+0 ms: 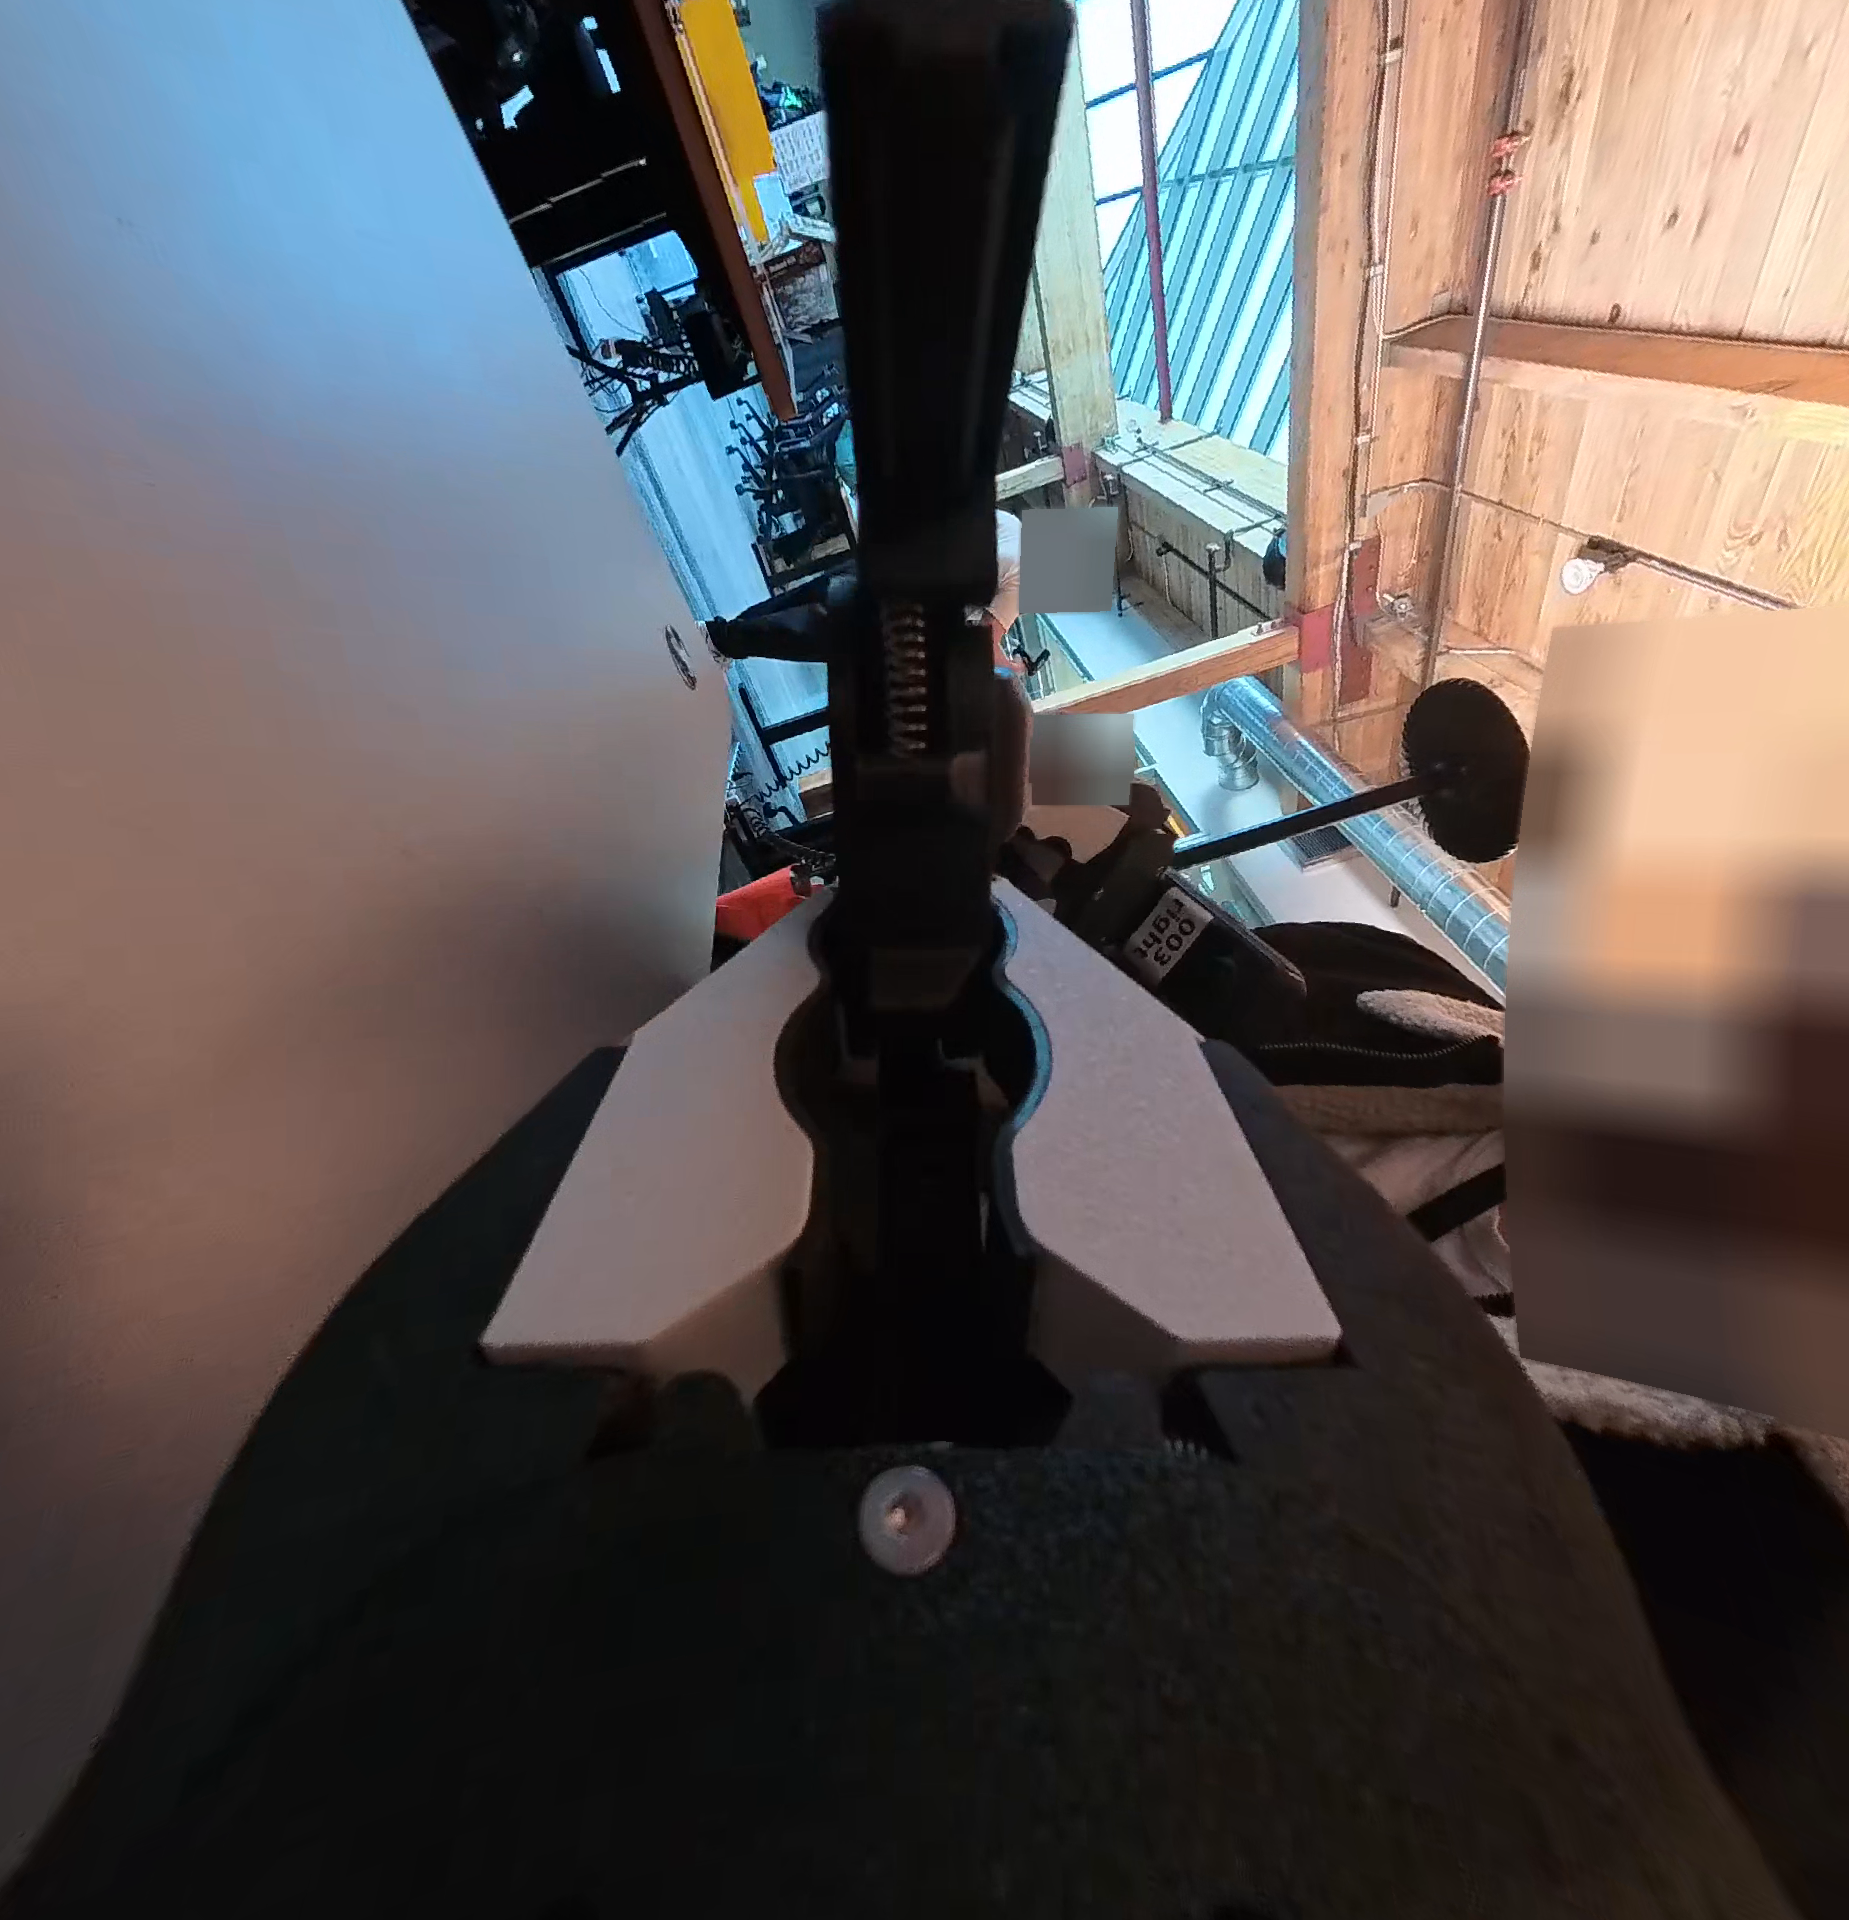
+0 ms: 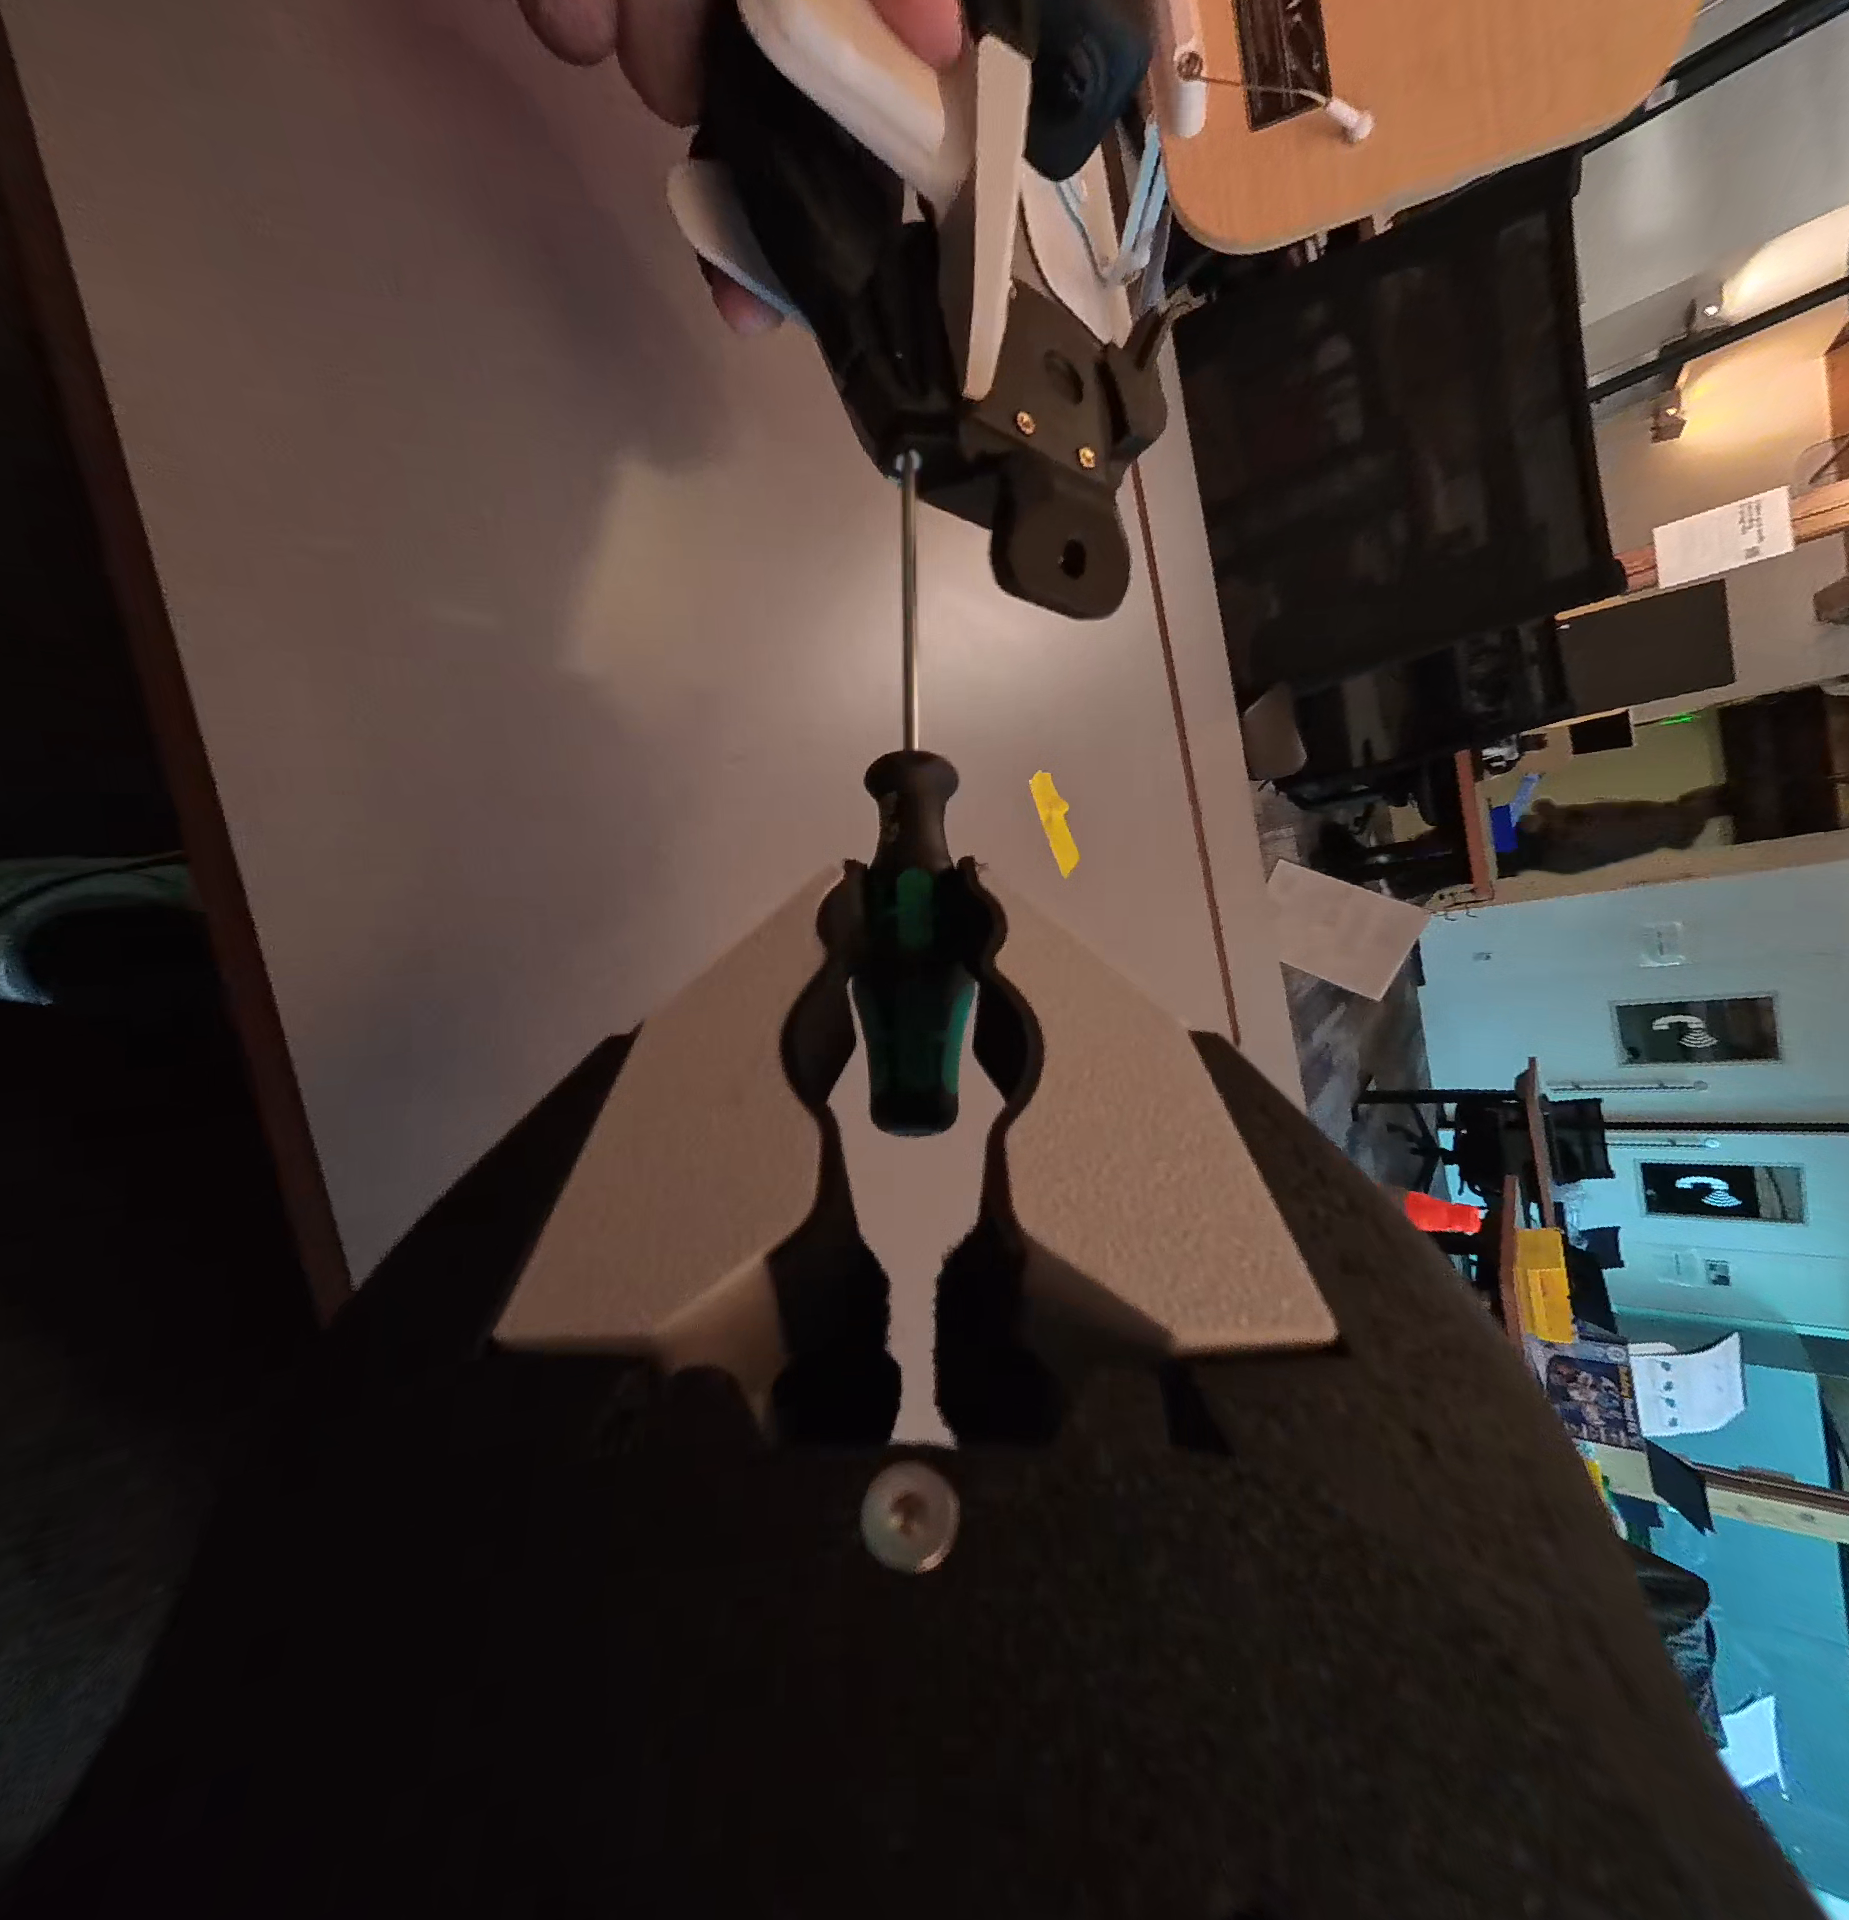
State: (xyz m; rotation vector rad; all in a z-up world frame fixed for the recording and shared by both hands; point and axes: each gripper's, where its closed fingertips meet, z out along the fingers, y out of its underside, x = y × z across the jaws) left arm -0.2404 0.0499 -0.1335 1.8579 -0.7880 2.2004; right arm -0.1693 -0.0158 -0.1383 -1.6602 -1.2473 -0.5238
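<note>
My left gripper [image 1: 909, 935] is shut on a long black part [image 1: 930, 416] with a metal spring [image 1: 904, 686], which stands out between the white fingers. My right gripper [image 2: 909, 883] is shut on a green and black screwdriver [image 2: 909, 997]. Its thin metal shaft [image 2: 909, 623] reaches forward, and its tip meets the edge of the black part [image 2: 1045, 457], which has brass screws. A hand [image 2: 899, 31] and the left gripper's white fingers [image 2: 993, 208] hold that part at the top. The right gripper also shows in the left wrist view [image 1: 1169, 925], beyond the part.
Both grippers are over a white table [image 2: 484, 520] with a scrap of yellow tape [image 2: 1053, 823] on it. A guitar body [image 2: 1419, 104] and a black screen [image 2: 1387, 436] lie past the table's edge. A black disc on a rod [image 1: 1465, 769] and a metal duct [image 1: 1367, 821] show behind. Spacing between my two grippers at the tips: around 11 cm.
</note>
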